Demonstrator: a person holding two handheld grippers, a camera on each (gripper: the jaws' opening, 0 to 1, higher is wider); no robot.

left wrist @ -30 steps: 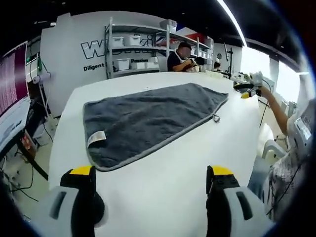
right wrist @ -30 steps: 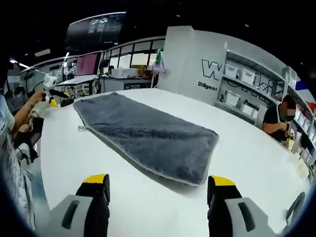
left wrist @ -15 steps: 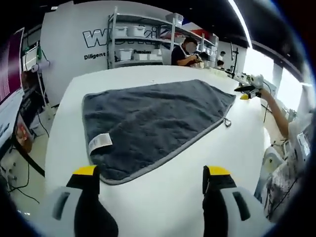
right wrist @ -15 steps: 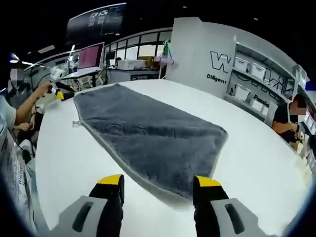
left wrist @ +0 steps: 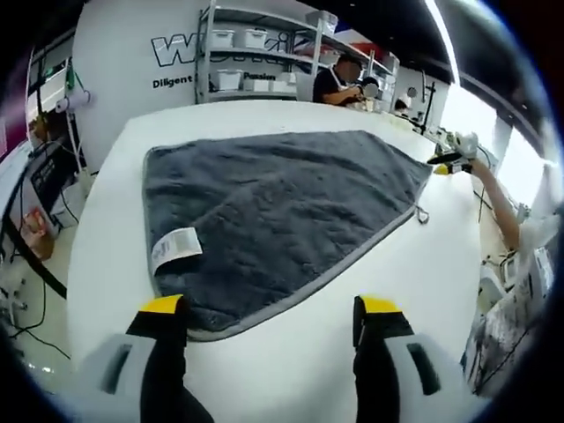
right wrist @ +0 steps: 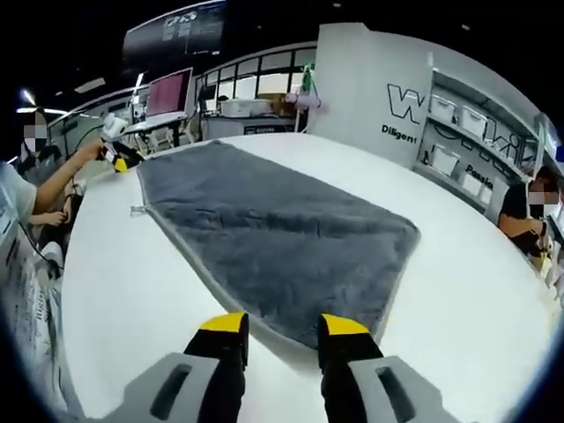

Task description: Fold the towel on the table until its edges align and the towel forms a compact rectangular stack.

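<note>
Beyond my left jaws, a white wall panel with big dark lettering stands at the far side of the room, and a metal shelving rack in front of it carries white storage bins. A person in a dark shirt and cap sits bent over just right of that rack. Cables trail across the floor at the left. From my right side, I see a monitor with a pinkish screen on a far desk, and the same lettered panel with shelves to its right.
</note>
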